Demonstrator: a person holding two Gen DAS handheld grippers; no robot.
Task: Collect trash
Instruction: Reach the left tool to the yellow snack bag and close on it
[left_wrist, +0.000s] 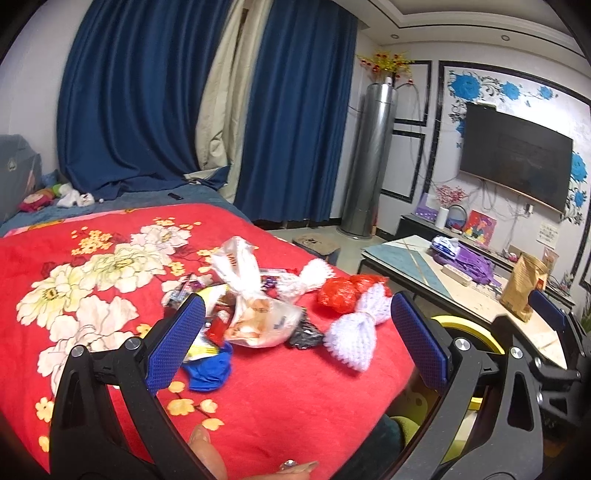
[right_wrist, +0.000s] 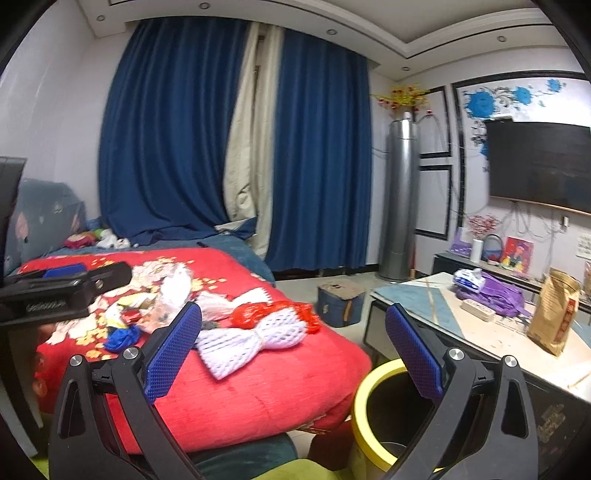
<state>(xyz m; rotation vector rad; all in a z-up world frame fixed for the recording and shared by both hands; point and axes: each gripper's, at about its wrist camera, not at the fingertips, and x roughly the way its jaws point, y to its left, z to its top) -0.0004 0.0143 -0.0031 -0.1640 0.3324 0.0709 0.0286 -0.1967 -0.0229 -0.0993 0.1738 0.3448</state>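
Both grippers are spread wide and neither has anything between its pads. Left gripper (left_wrist: 297, 332) hovers low over the red blanket (left_wrist: 295, 398), right above the trash pile (left_wrist: 236, 310) — its left pad sits just in front of the yellow wrapper (left_wrist: 201, 349) and the blue scrap (left_wrist: 207, 373), though I can't tell if it's touching them. Between its fingers lie the clear bag (left_wrist: 255, 317), a black wrapper (left_wrist: 304, 334) and the white foam net (left_wrist: 356, 332), with a red bag (left_wrist: 340, 291) just behind. Right gripper (right_wrist: 293, 349), fully released, hangs off the blanket's edge; its right finger is over the yellow bin (right_wrist: 369, 413), which stands on the floor beside the bed, between it and the low table (right_wrist: 480, 332). From that side, the net (right_wrist: 251, 339) lies near the bed's edge, the red bag (right_wrist: 273, 312) touching it behind, and the left gripper (right_wrist: 59, 291) comes in over the pile.
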